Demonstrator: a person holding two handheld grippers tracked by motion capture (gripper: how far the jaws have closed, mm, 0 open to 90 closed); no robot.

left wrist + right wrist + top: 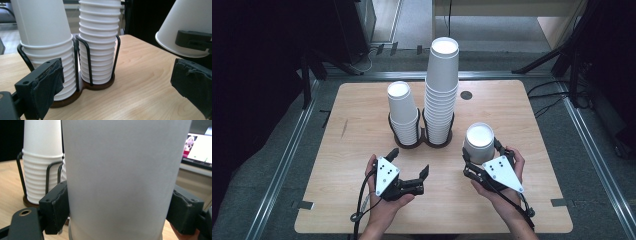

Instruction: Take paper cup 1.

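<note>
We clamp the upside-down cup [479, 142] in our right gripper [480, 150] for stacking, left gripper [409, 162] open, empty.

The cup [479, 142] is white paper, upside down, its closed base facing up, wider rim at the bottom. It sits clamped between the jaws of the right gripper [479, 152], at about four o'clock from the two cup stacks. In the left gripper view it [186, 25] appears tilted, its rim clear of the table.
</note>
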